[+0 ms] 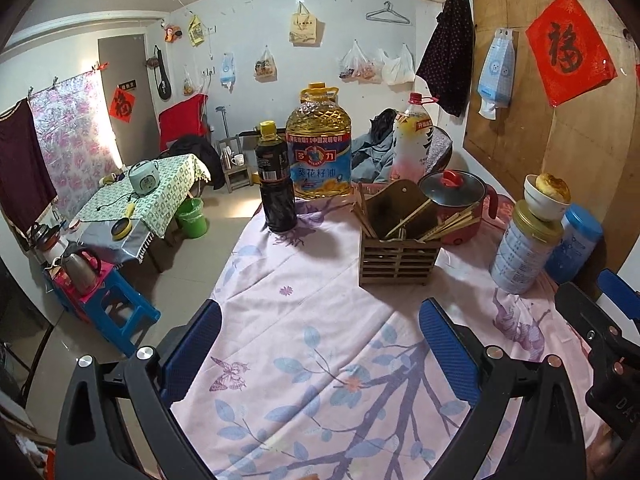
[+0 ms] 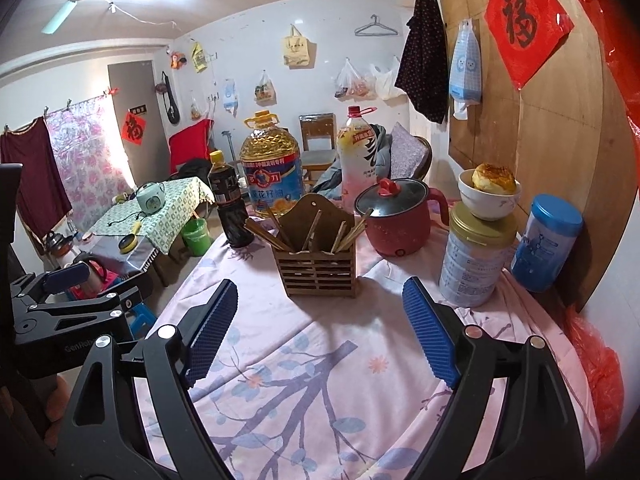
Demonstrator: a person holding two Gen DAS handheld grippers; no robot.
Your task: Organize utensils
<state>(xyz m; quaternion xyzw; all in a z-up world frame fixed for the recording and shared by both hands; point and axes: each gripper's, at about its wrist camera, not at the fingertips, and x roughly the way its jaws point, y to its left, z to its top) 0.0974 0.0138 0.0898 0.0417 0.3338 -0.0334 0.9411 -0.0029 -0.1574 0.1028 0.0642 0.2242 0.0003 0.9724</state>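
Both tools empty, fingers apart: left tool (image 1: 320, 344), right tool (image 2: 320, 334); hovering over floral-cloth worktop (image 1: 320, 380). Wooden chopstick holder (image 2: 316, 266) stands mid-worktop w/ chopsticks (image 2: 280, 234) splayed inside (none loose that I can see). Step looks like approach; next: reach fwd, straighten sticks.

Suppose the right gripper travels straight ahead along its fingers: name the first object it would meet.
Most likely the wooden chopstick holder, which stands ahead of the open right gripper with only bare tablecloth between them. Depth is uncertain through the fisheye.
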